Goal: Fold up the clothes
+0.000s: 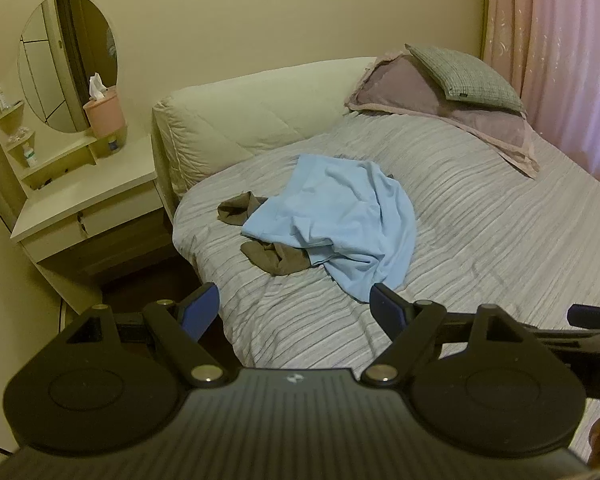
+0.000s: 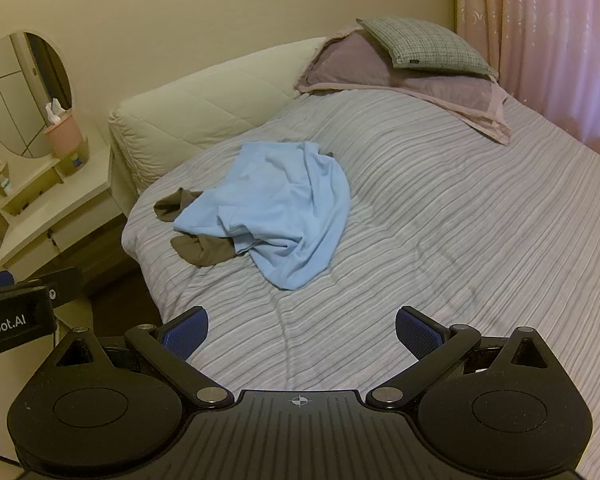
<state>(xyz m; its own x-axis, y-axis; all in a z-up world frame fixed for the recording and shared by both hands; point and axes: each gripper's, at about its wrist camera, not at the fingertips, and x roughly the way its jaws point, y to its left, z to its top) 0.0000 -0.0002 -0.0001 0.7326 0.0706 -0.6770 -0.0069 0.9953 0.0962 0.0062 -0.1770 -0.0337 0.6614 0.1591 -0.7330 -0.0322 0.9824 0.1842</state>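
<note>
A crumpled light blue garment (image 1: 340, 220) lies in a heap on the striped grey bed (image 1: 480, 240), on top of a brown garment (image 1: 276, 258) whose ends stick out at its left and front. Both show in the right wrist view too, the blue one (image 2: 284, 204) over the brown one (image 2: 204, 250). My left gripper (image 1: 294, 306) is open and empty, above the bed's near edge, short of the blue garment's hem. My right gripper (image 2: 302, 330) is open and empty over the bed (image 2: 460, 240), farther back from the heap.
Two stacked pillows (image 1: 452, 92) lie at the bed's far right by a pink curtain (image 1: 560, 60). A cream padded headboard (image 1: 240, 120) runs along the back. A vanity table (image 1: 84, 196) with an oval mirror and a pink bin (image 1: 105, 117) stands left of the bed.
</note>
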